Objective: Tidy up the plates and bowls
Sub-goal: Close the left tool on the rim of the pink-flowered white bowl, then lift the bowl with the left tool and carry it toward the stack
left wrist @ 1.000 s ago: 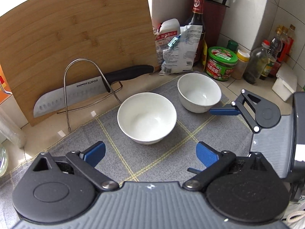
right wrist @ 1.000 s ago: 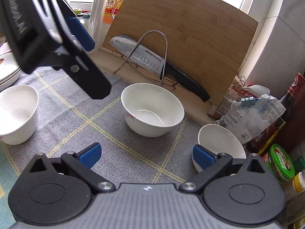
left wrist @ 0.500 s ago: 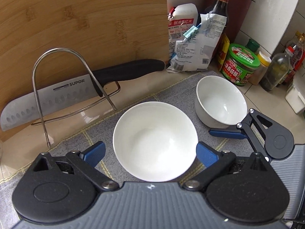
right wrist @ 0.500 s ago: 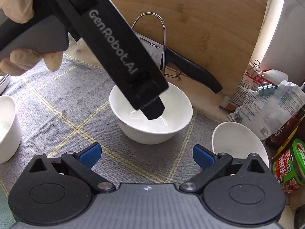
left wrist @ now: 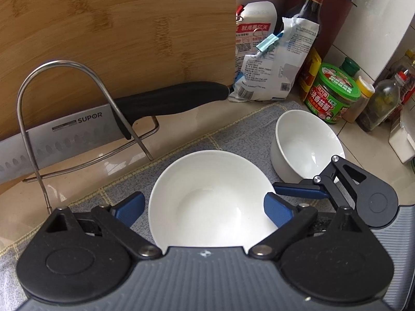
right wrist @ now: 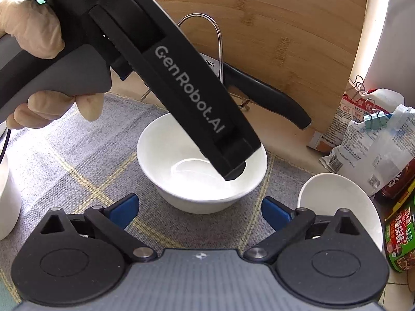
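Three white ceramic bowls on the grey woven mat point(left wrist: 233, 134) with thin yellow lines, spread over a glossy beige counter point(left wrist: 181, 121): a wide shallow bowl point(left wrist: 207, 202) in the middle, a smaller deeper bowl point(left wrist: 306, 150) just beside it toward the jars, and a third bowl point(right wrist: 7, 202) cut off at the far edge of the right wrist view. Left tongs point(left wrist: 202, 204) angled steeply down over the wide shallow bowl, jaws just now closing with that bowl between them, one blue pad at the rim, the other apart from it, so not clamped. Pale gloved hand point(right wrist: 28, 31) wrapped around the grey handle. Right tongs point(right wrist: 199, 210) spread wide, nothing between the pads, low over the mat beside the smaller deeper bowl. Behind, a large bamboo cutting board point(left wrist: 116, 26) leaning upright, with a black-handled kitchen knife point(left wrist: 168, 101) resting against a bent wire stand point(left wrist: 23, 98). Farther along, clipped white food packets point(left wrist: 272, 64), a dark sauce bottle point(left wrist: 311, 7) and a green-lidded jar point(left wrist: 334, 90), crowded against the white tiled wall point(left wrist: 376, 26).
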A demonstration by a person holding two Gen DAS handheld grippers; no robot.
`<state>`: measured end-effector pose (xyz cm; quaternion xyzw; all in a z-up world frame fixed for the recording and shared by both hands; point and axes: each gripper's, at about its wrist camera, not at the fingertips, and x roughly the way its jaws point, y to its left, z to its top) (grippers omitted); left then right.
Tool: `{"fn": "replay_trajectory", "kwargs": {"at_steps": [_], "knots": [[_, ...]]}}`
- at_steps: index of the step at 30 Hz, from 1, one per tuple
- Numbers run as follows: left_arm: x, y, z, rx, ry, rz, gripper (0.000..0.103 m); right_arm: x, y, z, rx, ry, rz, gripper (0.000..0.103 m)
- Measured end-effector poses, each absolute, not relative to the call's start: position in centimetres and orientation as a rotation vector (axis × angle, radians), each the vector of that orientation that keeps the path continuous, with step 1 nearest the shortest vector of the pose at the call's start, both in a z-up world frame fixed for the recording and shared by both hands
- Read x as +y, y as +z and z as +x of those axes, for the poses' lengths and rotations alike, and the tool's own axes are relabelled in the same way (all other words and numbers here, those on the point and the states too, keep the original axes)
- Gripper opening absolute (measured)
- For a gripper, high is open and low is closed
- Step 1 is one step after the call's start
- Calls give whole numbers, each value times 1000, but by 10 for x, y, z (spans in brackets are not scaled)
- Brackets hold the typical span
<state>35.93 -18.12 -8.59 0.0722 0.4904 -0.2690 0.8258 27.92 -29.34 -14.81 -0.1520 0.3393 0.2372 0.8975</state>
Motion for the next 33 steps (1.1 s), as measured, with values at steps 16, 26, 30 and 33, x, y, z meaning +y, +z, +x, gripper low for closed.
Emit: {"fn": "replay_trajectory", "kwargs": {"at_steps": [16,26,30,33], "knots": [[-183,-89,363,1056,-580,157,87,-297,-143,285,684,504,-284,90],[-184,-88,363,1054,-576,164,86,-296,-141,285,689,506,-280,86],[-185,-87,362,1051,-581,168,86,-296,-141,286,693,506,-285,86],[-184,-86,361,1050,-585,165,86,-296,-140,286,698,508,-287,86]]}}
